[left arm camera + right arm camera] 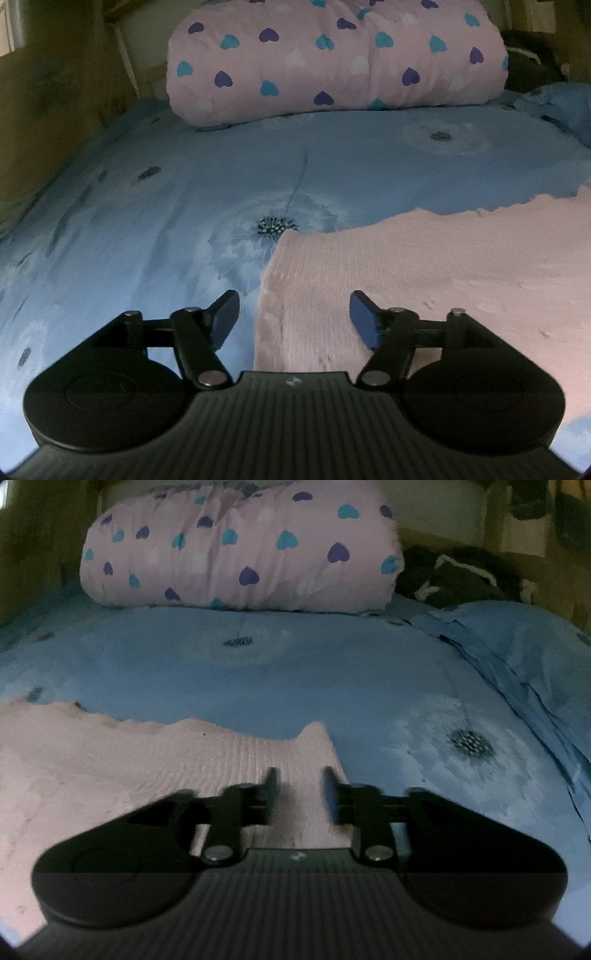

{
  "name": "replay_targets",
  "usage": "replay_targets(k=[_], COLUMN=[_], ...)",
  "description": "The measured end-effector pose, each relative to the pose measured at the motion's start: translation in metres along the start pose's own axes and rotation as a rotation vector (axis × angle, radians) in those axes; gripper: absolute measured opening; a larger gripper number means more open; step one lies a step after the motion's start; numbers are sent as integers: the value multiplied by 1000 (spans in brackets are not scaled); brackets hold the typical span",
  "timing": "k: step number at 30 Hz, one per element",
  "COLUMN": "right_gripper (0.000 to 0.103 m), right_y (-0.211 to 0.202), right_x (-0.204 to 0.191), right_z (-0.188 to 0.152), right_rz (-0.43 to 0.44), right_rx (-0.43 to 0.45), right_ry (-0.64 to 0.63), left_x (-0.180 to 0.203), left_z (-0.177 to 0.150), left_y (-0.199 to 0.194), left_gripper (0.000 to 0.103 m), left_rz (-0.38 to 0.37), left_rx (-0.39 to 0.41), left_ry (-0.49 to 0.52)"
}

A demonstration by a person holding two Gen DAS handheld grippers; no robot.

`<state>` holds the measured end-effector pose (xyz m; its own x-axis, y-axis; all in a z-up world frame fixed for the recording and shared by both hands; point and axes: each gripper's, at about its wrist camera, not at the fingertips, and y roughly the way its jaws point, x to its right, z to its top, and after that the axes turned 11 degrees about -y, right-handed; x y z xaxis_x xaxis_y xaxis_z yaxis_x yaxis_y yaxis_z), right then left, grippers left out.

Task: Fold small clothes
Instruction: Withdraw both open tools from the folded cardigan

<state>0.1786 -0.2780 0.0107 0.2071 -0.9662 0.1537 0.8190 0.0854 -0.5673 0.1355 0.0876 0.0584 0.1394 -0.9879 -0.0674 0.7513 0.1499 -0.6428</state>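
Lying flat on the blue bedsheet [147, 206], the pink garment [424, 266] fills the lower right of the left view, long axis side to side. Left gripper [294, 317] spread wide over its edge; right gripper [300, 794] parted over its corner. A heart-print quilt [332, 55] sits top centre.

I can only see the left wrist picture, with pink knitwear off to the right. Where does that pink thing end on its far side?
Observer: In the right wrist view, the pink knitted garment ends at a corner just ahead of the right hand-held gripper, with blue dandelion bedsheet beyond.
Operator: Is that other gripper holding it?
Observer: No. Its jaws stand apart over the knit, narrower than the left hand-held gripper, which is wide open.
Operator: Anything beside the heart-print bundle?
Observer: Yes, to the right of the pink heart-print quilt lies a dark fuzzy item with white trim; I cannot tell what it is.
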Motion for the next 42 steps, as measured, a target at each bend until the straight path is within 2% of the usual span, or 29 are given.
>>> replay_targets(k=[1,6,10,12,16,22,26,30,38,42], right_gripper=[55,55,58,67,77,77,77,77,78,83], right_y=[-11,-55,-91,-105,-120,-114,-105,-100,-88,-85], right_x=[1,-4,-8,-10,-14,-22,-25,-30,-27,-22], right_z=[-2,-14,-28,-36,-54,-78,-83,-87,-97,-102], right_rz=[-1,41,48,54,32,19,23,-14,34,63], right_rx=[7,-10,-10,2,50,42,3,-17,-21,-3], right_ry=[13,9,60,128,242,363,377,385,483,558], left_x=[-1,-5,-9,-10,-14,-27,-34,-38,-37,-33], left_z=[0,-9,-21,-28,-41,-49,-56,-58,-61,-62], left_y=[-6,-40,-57,-62,-68,-63,-57,-48,-40,-37], left_gripper=[75,94,97,99,100,100,100,100,100,100], left_rz=[-6,-15,-30,-42,-45,-39,-47,-35,-56,-56], left_rx=[-13,-55,-91,-109,-109,-139,-153,-171,-178,-180], left_ry=[-4,-11,-41,-50,-62,-138,-150,-157,-155,-151])
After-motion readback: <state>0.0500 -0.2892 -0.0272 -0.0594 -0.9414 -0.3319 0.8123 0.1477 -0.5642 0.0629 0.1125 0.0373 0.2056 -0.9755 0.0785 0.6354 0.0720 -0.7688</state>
